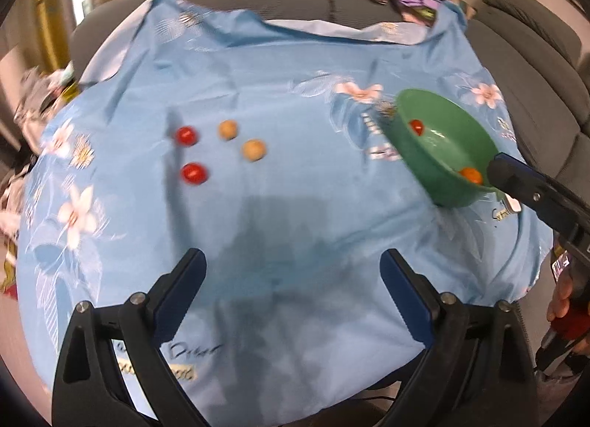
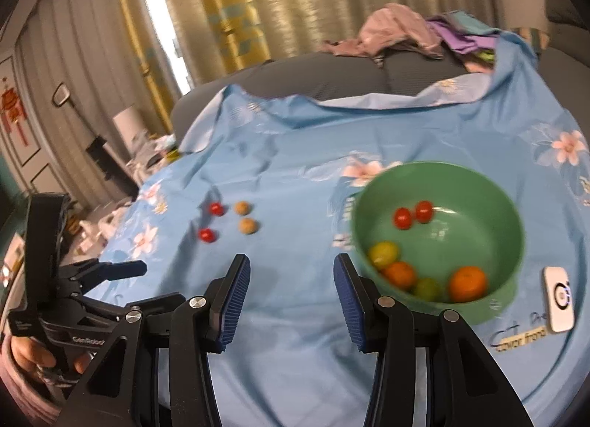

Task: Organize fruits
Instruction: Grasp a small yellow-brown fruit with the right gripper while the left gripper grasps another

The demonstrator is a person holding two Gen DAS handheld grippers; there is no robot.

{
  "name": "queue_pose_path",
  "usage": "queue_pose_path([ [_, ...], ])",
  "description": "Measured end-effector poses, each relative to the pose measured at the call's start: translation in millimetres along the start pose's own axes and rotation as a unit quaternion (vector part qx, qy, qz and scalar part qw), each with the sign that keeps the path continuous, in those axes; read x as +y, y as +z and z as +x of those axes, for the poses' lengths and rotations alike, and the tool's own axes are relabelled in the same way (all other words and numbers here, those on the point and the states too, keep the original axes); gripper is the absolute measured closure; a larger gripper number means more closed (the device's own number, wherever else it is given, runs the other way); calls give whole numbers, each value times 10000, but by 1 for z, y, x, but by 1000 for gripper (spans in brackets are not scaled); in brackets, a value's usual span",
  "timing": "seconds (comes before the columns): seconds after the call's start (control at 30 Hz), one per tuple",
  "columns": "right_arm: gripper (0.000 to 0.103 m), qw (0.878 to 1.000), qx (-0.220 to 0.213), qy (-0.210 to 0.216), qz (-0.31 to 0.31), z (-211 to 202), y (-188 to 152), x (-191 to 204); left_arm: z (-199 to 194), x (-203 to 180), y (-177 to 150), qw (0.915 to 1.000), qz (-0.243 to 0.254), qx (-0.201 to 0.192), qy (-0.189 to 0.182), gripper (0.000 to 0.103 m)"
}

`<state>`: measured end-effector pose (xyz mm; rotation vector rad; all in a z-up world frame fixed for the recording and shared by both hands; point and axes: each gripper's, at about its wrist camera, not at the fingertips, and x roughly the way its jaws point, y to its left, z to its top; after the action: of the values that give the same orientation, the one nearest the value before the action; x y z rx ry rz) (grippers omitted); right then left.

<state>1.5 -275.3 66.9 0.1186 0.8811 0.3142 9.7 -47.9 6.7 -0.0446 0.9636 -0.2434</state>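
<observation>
Both grippers, left gripper (image 1: 291, 272) and right gripper (image 2: 291, 288), gape empty; next, fetch the loose fruits (image 1: 191, 172) at centre left into the bowl (image 2: 435, 183).

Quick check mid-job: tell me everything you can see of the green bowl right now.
The bowl is a round, deep, smooth green one, plastic by its look, upright on the blue floral cloth. Inside lie two red tomatoes, two oranges, a yellow fruit and a greenish one. A white device lies by its near-right side. The right claw, open, hangs near its left rim; contact is unclear.
</observation>
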Motion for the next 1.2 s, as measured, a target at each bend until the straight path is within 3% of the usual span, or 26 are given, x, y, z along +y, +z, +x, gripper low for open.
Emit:
queue_pose_path([
  [0.27, 55, 9992, 262, 145, -266, 18, -6, 34, -7, 25, -16, 9998, -185, -14, 76, 5],
  [0.7, 55, 9966, 657, 326, -384, 55, -7, 46, 6, 47, -23, 9993, -365, 68, 110, 5],
  [0.9, 55, 9959, 759, 386, -320, 73, -5, 41, 17, 59, -12, 9990, -436, 34, 116, 8],
  [1.2, 55, 9968, 718, 276, -232, 88, 5, 20, 54, 48, 28, 10000, -14, -15, 91, 17],
])
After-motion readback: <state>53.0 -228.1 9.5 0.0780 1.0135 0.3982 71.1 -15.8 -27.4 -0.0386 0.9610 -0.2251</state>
